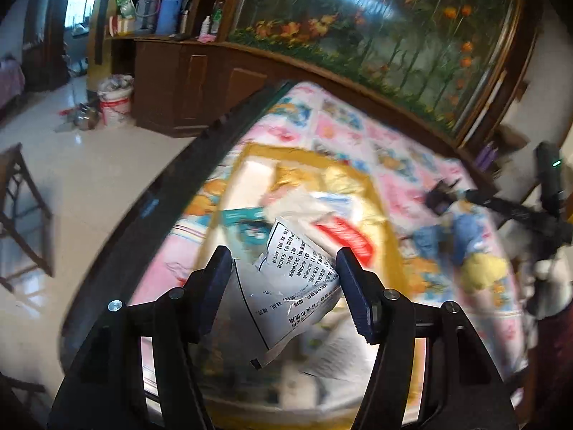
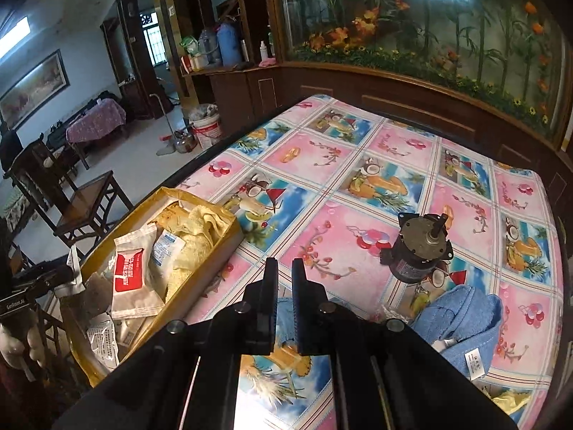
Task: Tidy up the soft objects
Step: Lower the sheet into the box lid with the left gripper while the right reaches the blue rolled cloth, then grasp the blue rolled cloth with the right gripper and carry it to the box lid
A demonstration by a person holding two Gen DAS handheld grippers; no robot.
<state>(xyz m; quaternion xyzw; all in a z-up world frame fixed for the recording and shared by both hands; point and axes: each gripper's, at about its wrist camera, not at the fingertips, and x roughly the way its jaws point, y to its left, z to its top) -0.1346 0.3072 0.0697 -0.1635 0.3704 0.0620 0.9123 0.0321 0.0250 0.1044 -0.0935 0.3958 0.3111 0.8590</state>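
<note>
My left gripper (image 1: 284, 268) is shut on a white packet (image 1: 293, 286) printed with black text and holds it above the yellow box (image 1: 379, 200). The box is also seen in the right wrist view (image 2: 229, 236). It holds a red-and-white packet (image 2: 130, 272), other white packets and a pale yellow cloth (image 2: 193, 247). My right gripper (image 2: 284, 263) is shut, and blue cloth shows in the narrow gap low between its pads. This is an edge of the blue towel (image 2: 462, 322), which lies bunched on the flowered tablecloth (image 2: 343, 165). In the blurred left wrist view, the right gripper (image 1: 444, 197) sits over the blue towel (image 1: 465, 229).
A small dark motor (image 2: 419, 247) stands on the tablecloth just beyond the towel. A wooden cabinet with a glass flower panel (image 2: 412, 36) runs along the far side. Wooden chairs (image 2: 82, 208) and a white bucket (image 2: 207, 129) stand on the floor to the left.
</note>
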